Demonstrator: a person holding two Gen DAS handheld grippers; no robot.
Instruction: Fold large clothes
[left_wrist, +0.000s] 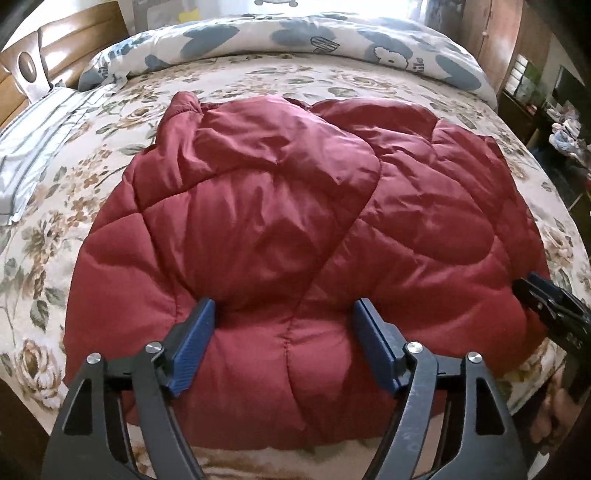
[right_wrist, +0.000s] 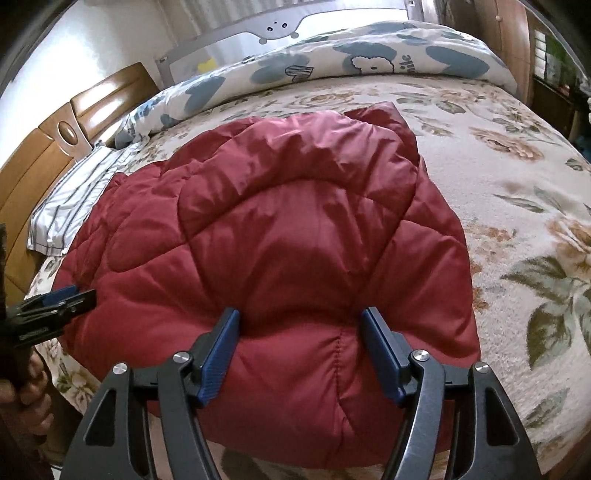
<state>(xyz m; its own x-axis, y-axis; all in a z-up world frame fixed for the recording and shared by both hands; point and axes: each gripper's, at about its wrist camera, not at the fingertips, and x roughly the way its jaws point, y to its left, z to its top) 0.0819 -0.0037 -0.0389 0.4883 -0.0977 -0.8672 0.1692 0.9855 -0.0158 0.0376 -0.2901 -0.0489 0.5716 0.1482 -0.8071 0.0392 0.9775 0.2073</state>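
A dark red quilted jacket (left_wrist: 277, 206) (right_wrist: 295, 221) lies folded into a puffy bundle on the floral bedspread (left_wrist: 110, 122). My left gripper (left_wrist: 284, 306) stands wide over the bundle's near edge. Padding bulges between its blue pads (left_wrist: 195, 332), which do not clamp it. My right gripper (right_wrist: 301, 315) straddles the near edge further right, and its blue pads (right_wrist: 221, 347) dent the padding on both sides. Each gripper shows in the other's view: the right gripper (left_wrist: 535, 295) at the jacket's right edge, the left gripper (right_wrist: 74, 295) at its left edge.
A blue-and-white patterned duvet (left_wrist: 295, 33) (right_wrist: 369, 55) lies rolled along the far side of the bed. A striped pillow (left_wrist: 33, 147) (right_wrist: 74, 192) rests by the wooden headboard (left_wrist: 85, 40) at the left. Cluttered furniture (left_wrist: 554, 110) stands beyond the bed's right side. A person's hand (right_wrist: 33, 380) holds the left gripper.
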